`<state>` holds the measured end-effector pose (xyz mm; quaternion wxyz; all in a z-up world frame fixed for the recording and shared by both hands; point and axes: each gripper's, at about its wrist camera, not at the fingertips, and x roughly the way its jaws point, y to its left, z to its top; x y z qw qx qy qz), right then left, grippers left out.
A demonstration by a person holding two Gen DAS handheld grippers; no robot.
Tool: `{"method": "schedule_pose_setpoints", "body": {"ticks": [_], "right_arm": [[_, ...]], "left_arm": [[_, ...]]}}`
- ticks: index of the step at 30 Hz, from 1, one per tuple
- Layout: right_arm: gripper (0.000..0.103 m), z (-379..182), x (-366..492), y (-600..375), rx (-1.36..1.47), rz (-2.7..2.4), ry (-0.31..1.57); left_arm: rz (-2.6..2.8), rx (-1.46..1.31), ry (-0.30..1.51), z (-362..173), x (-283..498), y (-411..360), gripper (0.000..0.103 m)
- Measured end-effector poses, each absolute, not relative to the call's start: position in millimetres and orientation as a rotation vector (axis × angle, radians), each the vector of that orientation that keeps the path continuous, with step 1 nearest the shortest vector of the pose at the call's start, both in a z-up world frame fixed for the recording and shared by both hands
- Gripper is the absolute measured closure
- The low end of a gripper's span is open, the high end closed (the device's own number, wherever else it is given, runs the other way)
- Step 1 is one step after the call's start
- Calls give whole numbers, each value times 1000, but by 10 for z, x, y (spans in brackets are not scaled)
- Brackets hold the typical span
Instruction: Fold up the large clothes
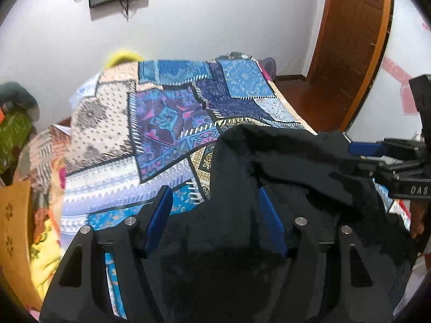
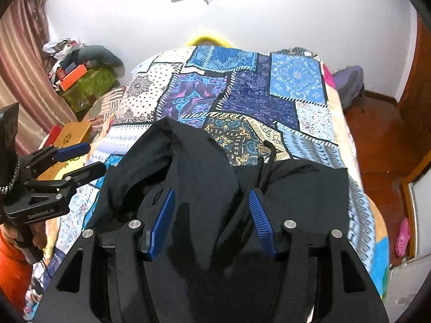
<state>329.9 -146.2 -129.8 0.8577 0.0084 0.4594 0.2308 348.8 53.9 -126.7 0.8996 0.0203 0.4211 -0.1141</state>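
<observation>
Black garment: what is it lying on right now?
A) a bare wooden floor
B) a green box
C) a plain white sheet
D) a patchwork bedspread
D: the black garment lies bunched on the blue patchwork bedspread, which shows all around it in the right wrist view, and both claws are over the cloth with jaws apart.

Black garment (image 2: 204,177) beneath gripper bodies
</observation>
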Motion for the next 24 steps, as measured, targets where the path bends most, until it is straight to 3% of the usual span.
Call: {"method": "schedule_pose_setpoints", "body": {"ticks": [9, 13, 15, 18, 21, 24], "right_arm": [[50, -1568, 3586, -1425, 128, 570, 1067], [50, -1579, 3550, -1401, 139, 592, 1051], [66, -1561, 3516, -1401, 131, 593, 1038], [79, -1530, 3465, -1434, 160, 614, 1027], [89, -1468, 3386, -1451, 189, 639, 1017], [91, -1355, 3238, -1427, 159, 645, 987]], "left_arm": [[-406, -268, 1024, -1768, 3986, 663, 40], [-421, -276, 1062, -1914, 3997, 635, 76], [-416, -253, 1053, -1911, 3933, 612, 83], [-406, -177, 1001, -1794, 3744, 557, 88], [-404, -108, 961, -1623, 3506, 511, 89], [-404, -58, 935, -1448, 3251, 489, 89]]}}
